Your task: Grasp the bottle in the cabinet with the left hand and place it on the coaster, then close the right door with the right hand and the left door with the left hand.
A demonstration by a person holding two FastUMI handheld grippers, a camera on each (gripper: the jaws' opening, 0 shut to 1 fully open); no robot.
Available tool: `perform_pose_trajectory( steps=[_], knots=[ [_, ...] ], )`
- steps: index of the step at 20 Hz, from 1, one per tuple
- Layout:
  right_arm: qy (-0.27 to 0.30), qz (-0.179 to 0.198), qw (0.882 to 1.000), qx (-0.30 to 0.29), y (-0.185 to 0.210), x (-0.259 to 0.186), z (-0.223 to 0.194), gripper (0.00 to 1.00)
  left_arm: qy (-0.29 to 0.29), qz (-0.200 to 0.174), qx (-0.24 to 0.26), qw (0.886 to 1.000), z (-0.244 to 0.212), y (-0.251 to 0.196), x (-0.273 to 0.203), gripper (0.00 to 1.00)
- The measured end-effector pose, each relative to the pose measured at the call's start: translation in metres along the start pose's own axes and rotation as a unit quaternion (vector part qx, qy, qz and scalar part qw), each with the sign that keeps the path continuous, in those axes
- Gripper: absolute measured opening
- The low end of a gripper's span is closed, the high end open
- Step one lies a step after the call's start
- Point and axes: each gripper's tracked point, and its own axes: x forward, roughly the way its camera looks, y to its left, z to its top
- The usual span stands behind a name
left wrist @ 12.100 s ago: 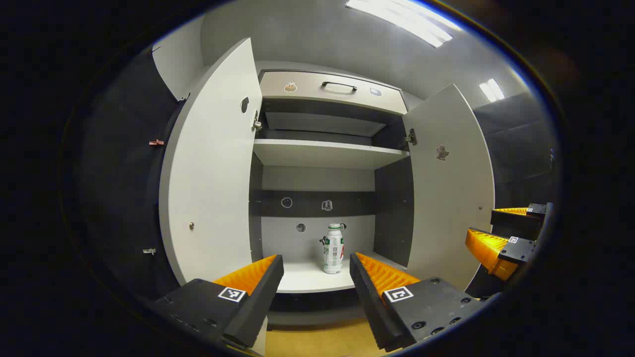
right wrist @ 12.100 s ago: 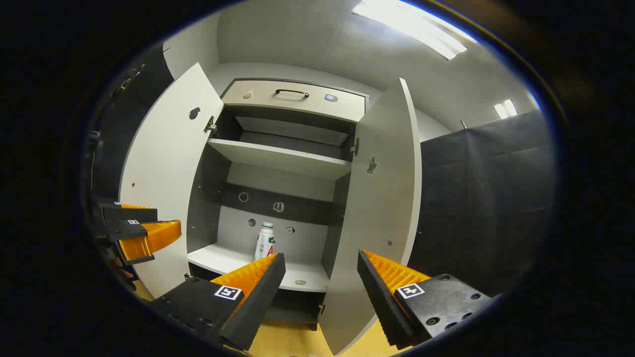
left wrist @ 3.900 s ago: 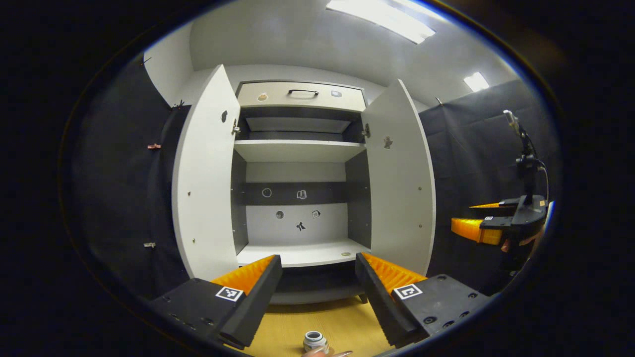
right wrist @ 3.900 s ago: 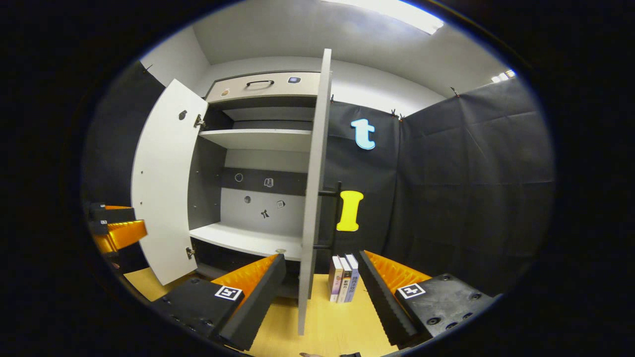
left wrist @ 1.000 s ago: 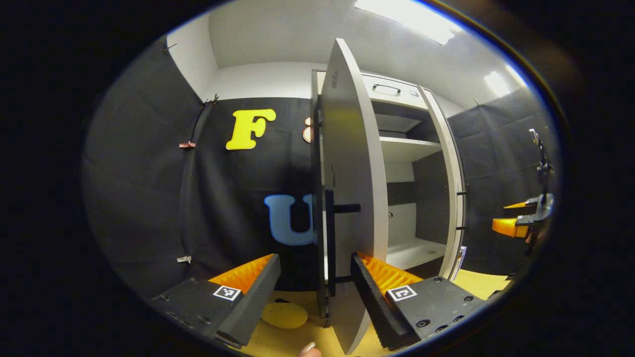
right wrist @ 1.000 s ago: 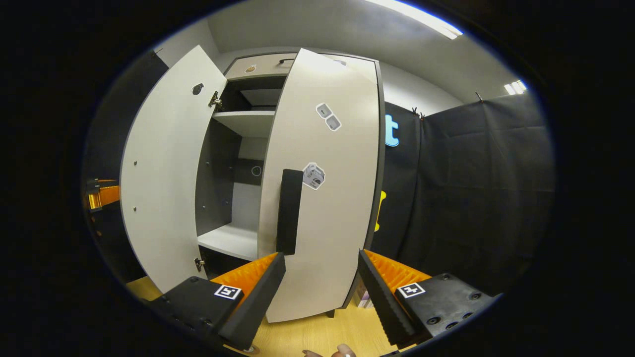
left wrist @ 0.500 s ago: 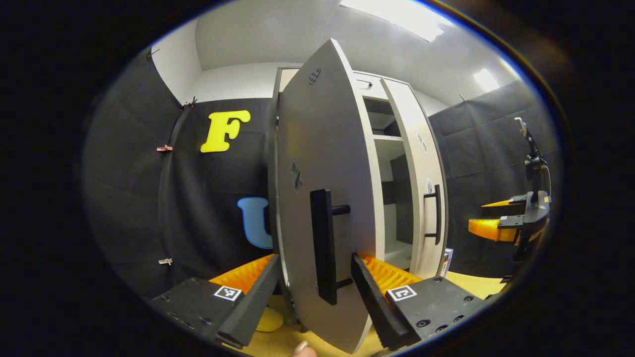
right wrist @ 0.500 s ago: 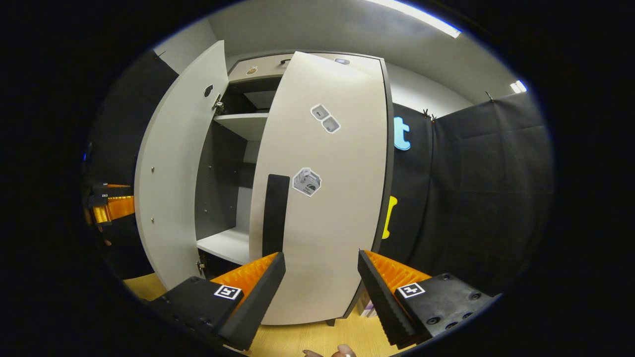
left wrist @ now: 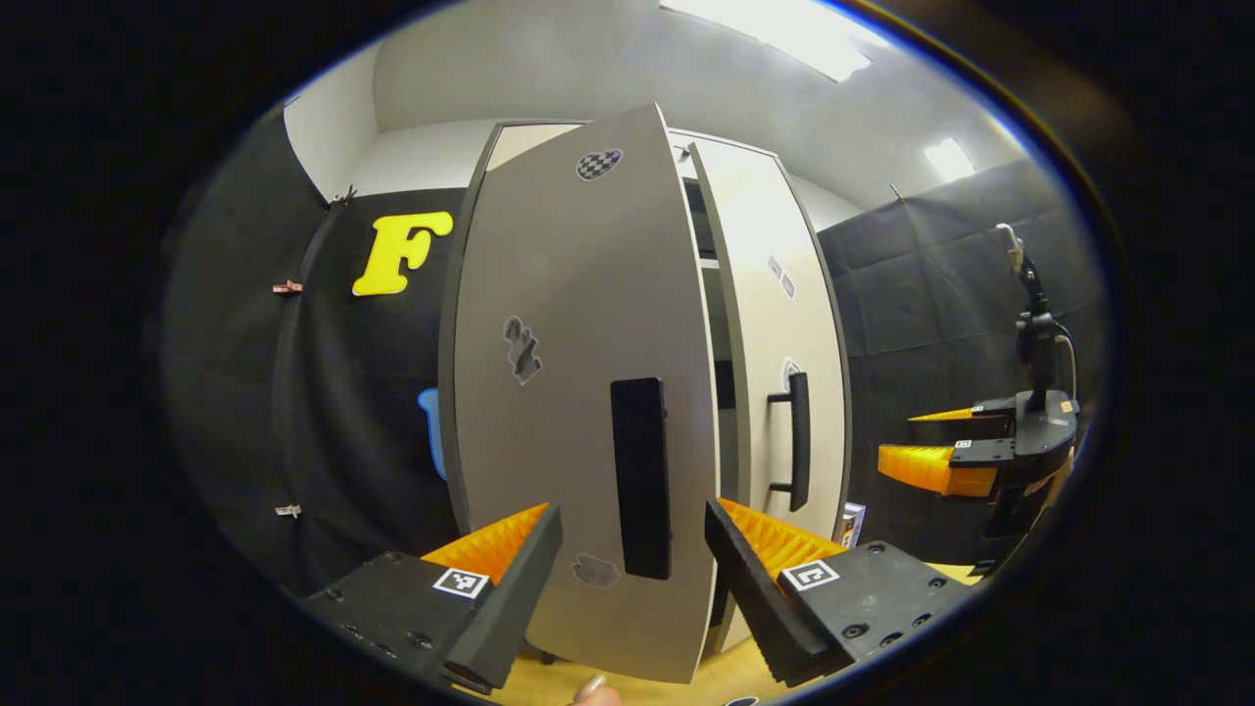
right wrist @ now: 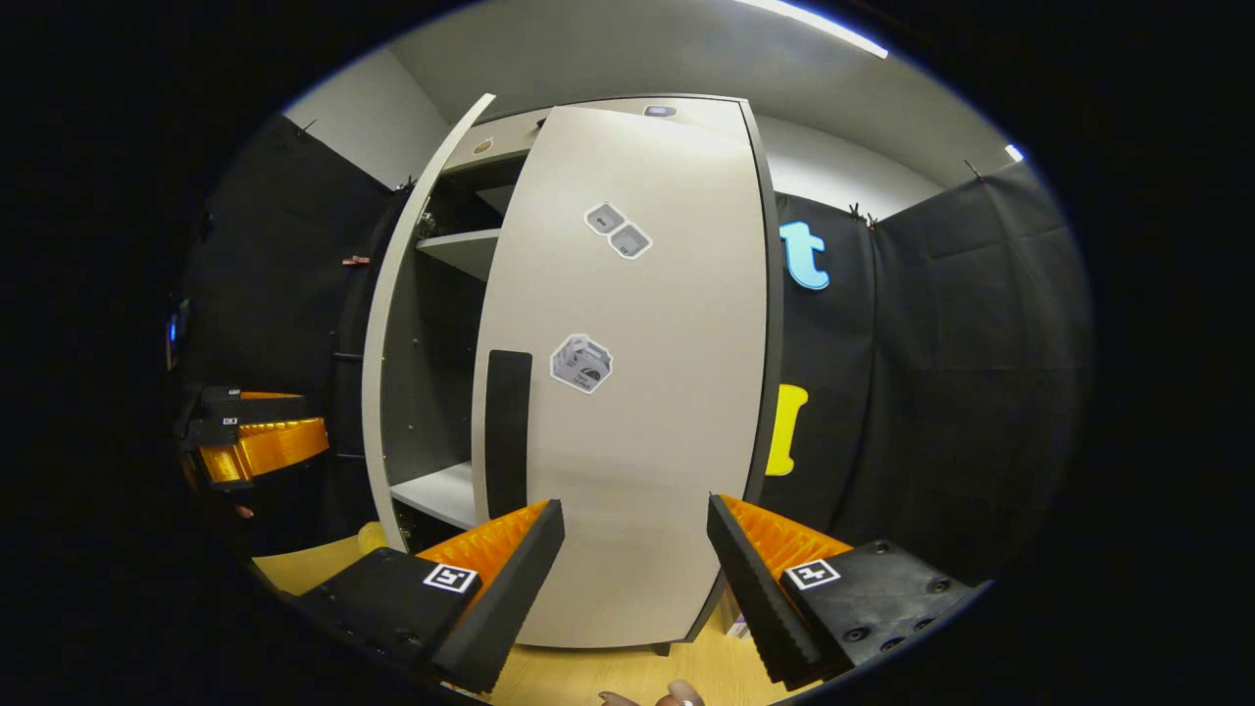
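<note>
Left gripper view: left gripper jaws spread wide, empty, fingers straddling the lower end of the left door with its black handle between them; whether a finger touches the panel I cannot tell. Left door is swung most of the way in but stands proud of the right door, a narrow dark gap between the two edges. Right door looks about shut, its own handle facing out. Right gripper sits off to the side, well apart from the doors, jaws spread. Bottle and coaster can't be made out from here, so placement can't be checked. Judgement: step in hand is closing the left door; push flat on the panel near the handle edge, not on the hinge side, and follow the arc until the edges line up; go slow at the end so it doesn't bounce back. Right gripper view: right gripper jaws spread, empty, pointing at the right door, near it, contact unclear. Left door shows edge-on, still ajar, shelf visible in the opening. Left gripper beside that door's outer face. Judgement: keep the right gripper clear of the closing gap, or holding the right door in, so the left door can seat without a pinch.
</note>
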Motion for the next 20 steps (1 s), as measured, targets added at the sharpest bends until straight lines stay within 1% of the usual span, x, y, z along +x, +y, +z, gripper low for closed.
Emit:
perform_pose_trajectory(
  steps=[3, 6, 8, 12, 20],
  knots=[
    [-0.001, 0.009, 1.000, -0.004, 0.004, -0.001, 0.000, 0.98, 0.008, 0.009, -0.009, 1.000, 0.001, -0.001, 0.002, 0.93],
    [-0.007, 0.018, 1.000, -0.005, 0.008, -0.003, 0.003, 0.98, 0.000, 0.013, -0.029, 0.999, 0.009, -0.006, 0.005, 0.93],
    [-0.009, 0.023, 1.000, -0.006, 0.009, -0.004, 0.004, 0.98, 0.000, 0.020, -0.034, 0.999, 0.012, -0.005, 0.006, 0.93],
    [-0.008, 0.028, 1.000, -0.011, 0.004, -0.004, -0.001, 0.98, 0.005, 0.036, -0.034, 0.999, 0.009, -0.001, 0.006, 0.93],
    [-0.012, 0.037, 0.999, 0.000, -0.010, -0.005, -0.002, 0.98, 0.009, 0.048, -0.028, 0.998, 0.010, -0.012, 0.008, 0.93]
  ],
)
